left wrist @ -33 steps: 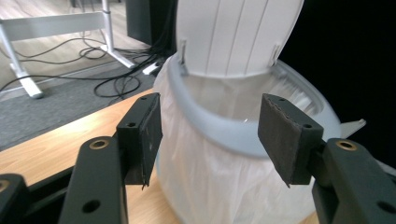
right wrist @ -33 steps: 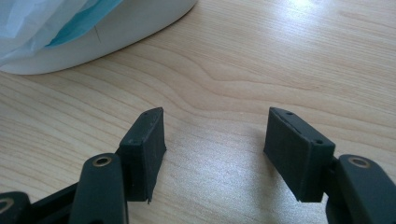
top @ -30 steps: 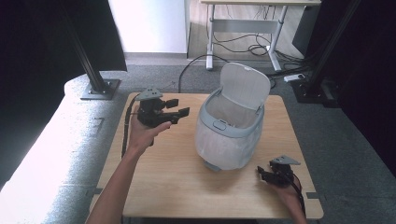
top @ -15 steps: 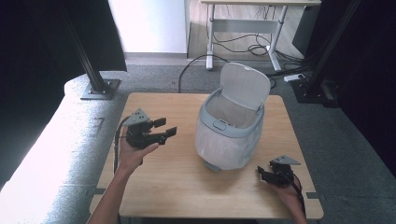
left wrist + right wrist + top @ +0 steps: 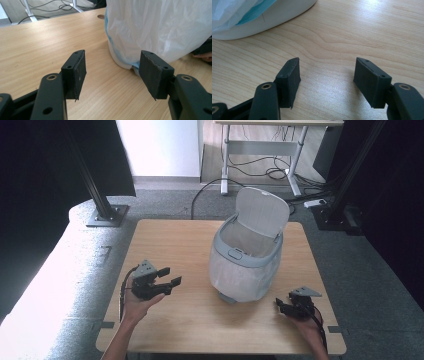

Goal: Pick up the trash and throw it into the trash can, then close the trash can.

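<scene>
A small bin (image 5: 247, 260) stands in the middle of the wooden table (image 5: 175, 240), its lid (image 5: 263, 212) tipped up and a white plastic bag pulled over its body. My left gripper (image 5: 169, 276) hovers over the table's left front, open and empty, jaws aimed right at the bin. In the left gripper view the bagged bin (image 5: 160, 30) fills the upper right beyond the left gripper (image 5: 112, 72). My right gripper (image 5: 278, 306) rests low at the front right, open and empty. The right gripper view has the bin's base (image 5: 262, 17) at the upper left, ahead of the right gripper (image 5: 327, 80).
A grey padded bench (image 5: 55, 285) runs along the table's left side. Black stand posts (image 5: 100, 200) rise behind the table on the left and right. A desk frame with cables (image 5: 260, 165) stands on the floor farther back. The table's right and front edges are close to my right gripper.
My left gripper has come from the table's far left corner toward the front, still open. The right gripper has stayed where it was.
</scene>
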The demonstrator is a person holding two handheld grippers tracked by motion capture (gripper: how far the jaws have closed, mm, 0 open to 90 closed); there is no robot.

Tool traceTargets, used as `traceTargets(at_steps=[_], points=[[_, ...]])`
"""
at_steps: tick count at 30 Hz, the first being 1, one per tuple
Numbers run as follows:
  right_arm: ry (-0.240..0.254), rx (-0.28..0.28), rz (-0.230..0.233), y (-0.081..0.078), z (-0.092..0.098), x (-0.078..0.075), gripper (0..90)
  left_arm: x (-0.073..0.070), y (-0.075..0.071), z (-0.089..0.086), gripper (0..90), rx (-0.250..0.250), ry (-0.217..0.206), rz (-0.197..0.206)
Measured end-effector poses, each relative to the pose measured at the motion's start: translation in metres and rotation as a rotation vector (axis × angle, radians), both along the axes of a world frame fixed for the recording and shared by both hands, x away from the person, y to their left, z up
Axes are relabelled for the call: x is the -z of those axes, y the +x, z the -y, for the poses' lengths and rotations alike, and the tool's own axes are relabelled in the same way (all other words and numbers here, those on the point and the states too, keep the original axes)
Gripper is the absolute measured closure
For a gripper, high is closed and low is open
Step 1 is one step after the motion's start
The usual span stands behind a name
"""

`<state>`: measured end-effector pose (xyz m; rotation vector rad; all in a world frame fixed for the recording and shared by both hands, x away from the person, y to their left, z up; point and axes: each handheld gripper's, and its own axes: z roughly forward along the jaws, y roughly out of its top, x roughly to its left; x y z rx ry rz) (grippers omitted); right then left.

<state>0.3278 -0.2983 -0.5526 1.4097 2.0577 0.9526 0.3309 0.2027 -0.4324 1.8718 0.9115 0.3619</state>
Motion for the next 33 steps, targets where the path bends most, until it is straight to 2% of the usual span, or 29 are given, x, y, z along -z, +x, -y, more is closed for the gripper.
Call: traceTargets(at_steps=[8,11,13,19,23,29,33], points=[[0.002,-0.004,-0.002,0.000,0.000,0.000,34.7,0.013,0.001,0.001,39.3,0.003,-0.002,-0.025],[-0.021,-0.004,0.023,-0.001,0.002,-0.002,34.2,0.017,0.002,0.001,39.4,0.001,0.000,-0.033],[-0.009,0.003,0.043,-0.003,0.006,-0.007,33.3,0.019,0.002,0.000,39.3,0.000,0.002,-0.037],[0.026,0.005,0.144,-0.009,0.013,-0.034,33.1,0.020,0.001,-0.001,39.2,0.000,-0.005,-0.041],[0.021,-0.009,0.175,-0.011,0.014,-0.053,33.1,0.021,0.000,-0.004,39.2,-0.002,-0.012,-0.046],[0.057,-0.042,0.250,-0.014,0.021,-0.097,33.1,0.023,-0.002,-0.010,39.3,-0.014,-0.035,-0.055],[0.094,-0.069,0.274,-0.009,0.025,-0.122,33.2,0.027,-0.004,-0.015,39.3,-0.027,-0.038,-0.068]])
